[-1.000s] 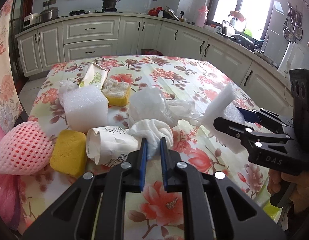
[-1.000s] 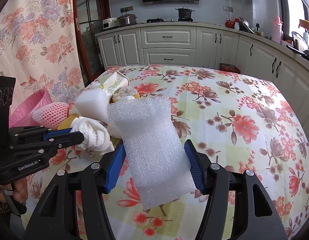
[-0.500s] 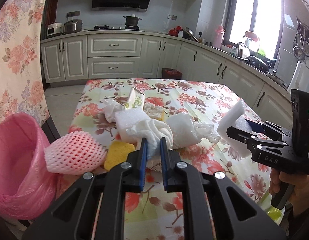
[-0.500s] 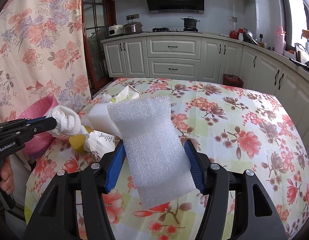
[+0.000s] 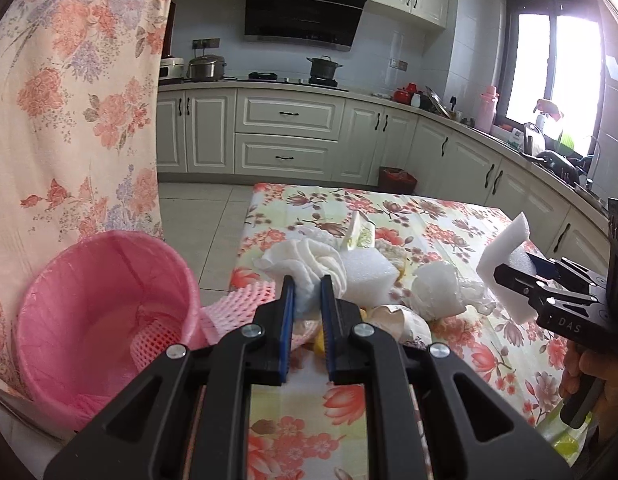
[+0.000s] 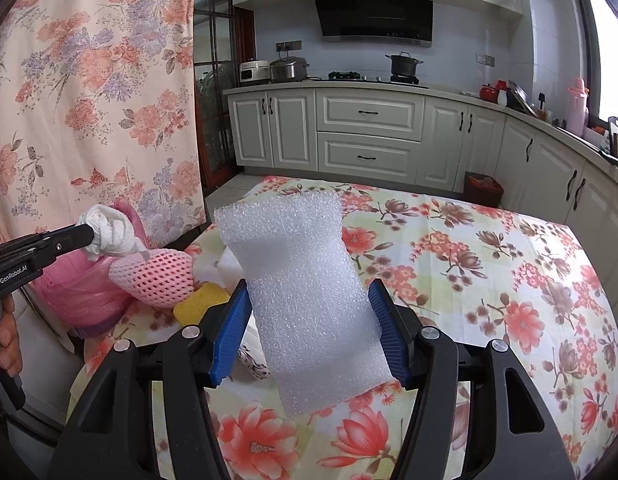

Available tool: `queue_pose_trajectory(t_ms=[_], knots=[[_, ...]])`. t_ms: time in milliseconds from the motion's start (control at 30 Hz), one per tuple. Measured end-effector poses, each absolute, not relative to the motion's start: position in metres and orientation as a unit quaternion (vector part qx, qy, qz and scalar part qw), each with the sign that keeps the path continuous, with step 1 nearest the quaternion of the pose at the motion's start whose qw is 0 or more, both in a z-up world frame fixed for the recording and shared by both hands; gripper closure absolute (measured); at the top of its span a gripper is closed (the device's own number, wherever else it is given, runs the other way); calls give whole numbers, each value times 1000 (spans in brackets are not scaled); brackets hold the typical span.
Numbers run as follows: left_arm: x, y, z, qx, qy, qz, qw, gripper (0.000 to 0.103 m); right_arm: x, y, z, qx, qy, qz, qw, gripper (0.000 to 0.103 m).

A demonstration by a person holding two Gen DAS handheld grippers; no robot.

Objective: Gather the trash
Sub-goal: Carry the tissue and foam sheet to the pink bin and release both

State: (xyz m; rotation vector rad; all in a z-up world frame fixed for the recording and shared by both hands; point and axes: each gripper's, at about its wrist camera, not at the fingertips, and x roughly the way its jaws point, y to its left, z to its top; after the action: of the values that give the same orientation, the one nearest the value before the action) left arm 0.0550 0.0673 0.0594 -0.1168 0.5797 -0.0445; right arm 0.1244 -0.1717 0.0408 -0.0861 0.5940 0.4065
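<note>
While the flowered table fills the lower right of the left wrist view, a pink-lined bin is seen at the lower left, just beside the table's near corner. A sheet of white foam is clamped between the blue pads of the right gripper at the centre of the right wrist view; its long axis runs up the frame and leans slightly left, with the upper end standing well above the fingertips and the lower end hanging below them. A crumpled white tissue is pinched at the tips of the left gripper, whose jaws are drawn almost together on it; the wad bulges up and out beyond the tips. In the right wrist view that tissue is held at the middle left of the frame, in front of the bin's rim. On the table behind it a pink foam net, a yellow sponge and a white foam block are heaped close together.
</note>
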Motion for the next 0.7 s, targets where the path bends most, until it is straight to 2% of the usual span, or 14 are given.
queue_pose_trajectory(t_ms=[700], knots=[[24, 157, 71, -84, 265, 69, 958, 90, 129, -67, 61, -70, 273, 274, 919, 46]])
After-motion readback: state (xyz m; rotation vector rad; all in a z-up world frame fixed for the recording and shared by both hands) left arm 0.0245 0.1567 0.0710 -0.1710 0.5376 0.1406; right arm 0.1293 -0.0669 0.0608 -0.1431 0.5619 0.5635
